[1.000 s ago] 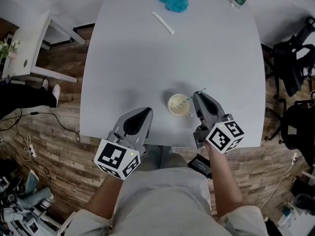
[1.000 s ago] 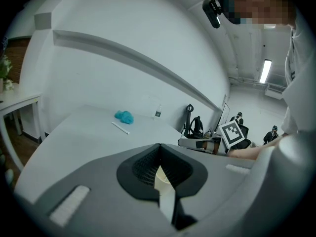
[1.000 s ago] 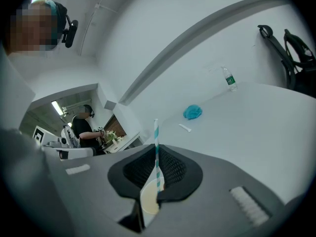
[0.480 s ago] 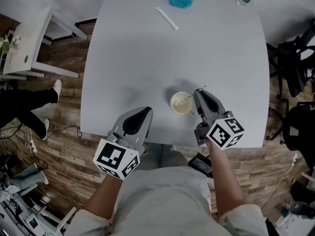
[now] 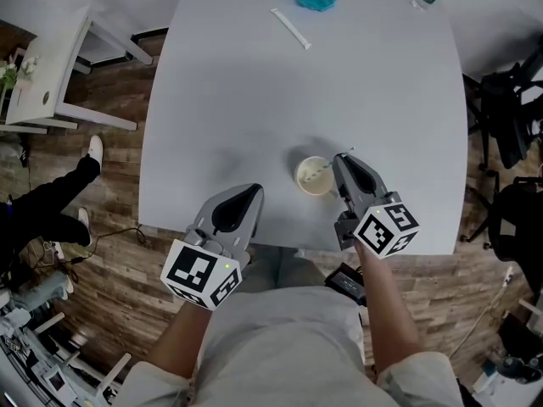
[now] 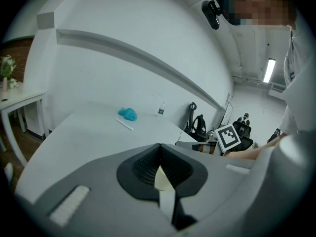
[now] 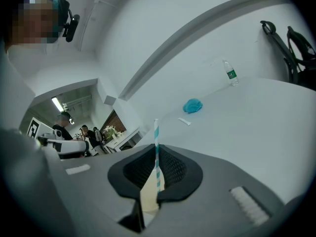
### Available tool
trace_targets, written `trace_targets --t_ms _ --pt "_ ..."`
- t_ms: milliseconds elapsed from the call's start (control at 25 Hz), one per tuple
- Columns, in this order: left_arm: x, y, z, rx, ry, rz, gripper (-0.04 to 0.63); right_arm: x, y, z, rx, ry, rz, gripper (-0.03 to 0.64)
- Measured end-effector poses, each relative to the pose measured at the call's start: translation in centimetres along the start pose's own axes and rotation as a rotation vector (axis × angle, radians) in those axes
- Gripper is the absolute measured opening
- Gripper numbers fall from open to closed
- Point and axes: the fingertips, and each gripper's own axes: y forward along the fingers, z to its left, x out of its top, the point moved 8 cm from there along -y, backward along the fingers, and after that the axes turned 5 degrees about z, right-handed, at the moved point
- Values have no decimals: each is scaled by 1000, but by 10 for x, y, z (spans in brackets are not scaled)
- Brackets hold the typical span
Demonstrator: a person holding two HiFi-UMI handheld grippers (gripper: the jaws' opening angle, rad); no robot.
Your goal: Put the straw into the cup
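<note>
Straw [image 7: 156, 142], pinched in our right gripper [image 5: 343, 163], slants left over the neighbouring cup [image 5: 299, 182] (left gripper [image 5: 251, 192] pressed together, empty).

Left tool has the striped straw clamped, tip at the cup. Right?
Wrong tool: the right tool has the striped straw clamped, tip at the cup. The right gripper view shows it between the jaws; the left tool is shut on nothing.

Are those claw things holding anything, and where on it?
The right gripper pinches the striped straw near its upper end, with a short tip poking past. The left gripper is shut on nothing.
</note>
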Motion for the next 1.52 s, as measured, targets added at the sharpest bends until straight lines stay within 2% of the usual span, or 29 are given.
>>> trace_targets --t_ms 680,1120,1520 --pt "-1 -5 2 11 -5 3 18 -6 6 1 -10 -8 8 32" --pt "-1 -3 -1 5 1 5 18 -8 4 -3 -35 -19 20 81" --pt "-1 -4 -4 -8 8 -6 18 -8 -4 -2 -53 -19 10 81"
